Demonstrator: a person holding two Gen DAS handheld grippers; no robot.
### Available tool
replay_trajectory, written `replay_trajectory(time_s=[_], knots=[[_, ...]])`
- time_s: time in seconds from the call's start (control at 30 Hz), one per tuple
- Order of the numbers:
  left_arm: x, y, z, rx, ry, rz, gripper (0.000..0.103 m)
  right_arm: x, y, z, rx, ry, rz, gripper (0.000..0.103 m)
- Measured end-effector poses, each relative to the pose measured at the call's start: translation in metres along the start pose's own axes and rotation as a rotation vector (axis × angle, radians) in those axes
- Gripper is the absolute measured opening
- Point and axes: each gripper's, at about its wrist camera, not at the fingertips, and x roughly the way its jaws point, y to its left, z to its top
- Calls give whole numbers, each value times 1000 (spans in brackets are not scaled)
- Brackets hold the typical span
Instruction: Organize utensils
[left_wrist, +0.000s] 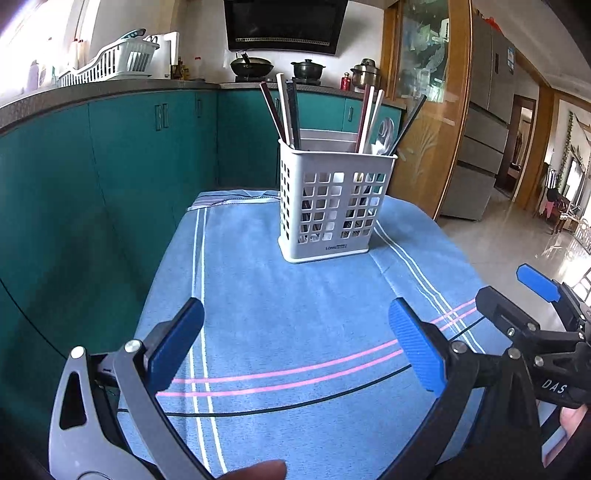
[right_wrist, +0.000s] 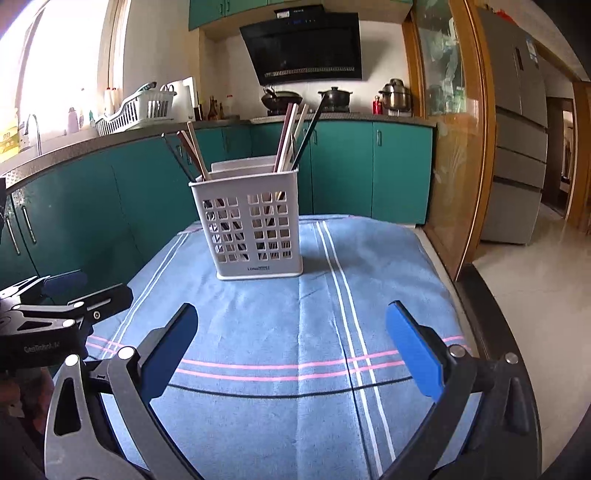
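Note:
A white perforated utensil holder (left_wrist: 332, 203) stands upright on a blue striped cloth (left_wrist: 295, 314); it also shows in the right wrist view (right_wrist: 255, 229). Several chopsticks (left_wrist: 286, 110) and a metal spoon (left_wrist: 384, 138) stand in it; the chopsticks show in the right wrist view (right_wrist: 291, 136) too. My left gripper (left_wrist: 295, 343) is open and empty, low over the cloth in front of the holder. My right gripper (right_wrist: 291, 347) is open and empty, beside the left one. The right gripper shows at the right edge of the left wrist view (left_wrist: 517, 314).
Teal kitchen cabinets (left_wrist: 110, 166) wrap behind and to the left of the cloth. A wooden glass door frame (left_wrist: 458, 110) stands at the right. The counter holds a dish rack (left_wrist: 110, 62) and pots (left_wrist: 306, 68). Tiled floor (right_wrist: 535, 277) lies to the right.

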Motion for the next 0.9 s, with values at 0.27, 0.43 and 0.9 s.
replay_trajectory(time_s=[0.27, 0.43, 0.9], knots=[[1, 9, 0, -34, -8, 6, 99, 9, 4, -1, -1, 24, 2, 100], [0, 7, 0, -30, -22, 14, 99, 8, 4, -2, -5, 27, 8, 100], [4, 2, -1, -24, -20, 14, 99, 7, -1, -2, 0, 28, 8, 100]])
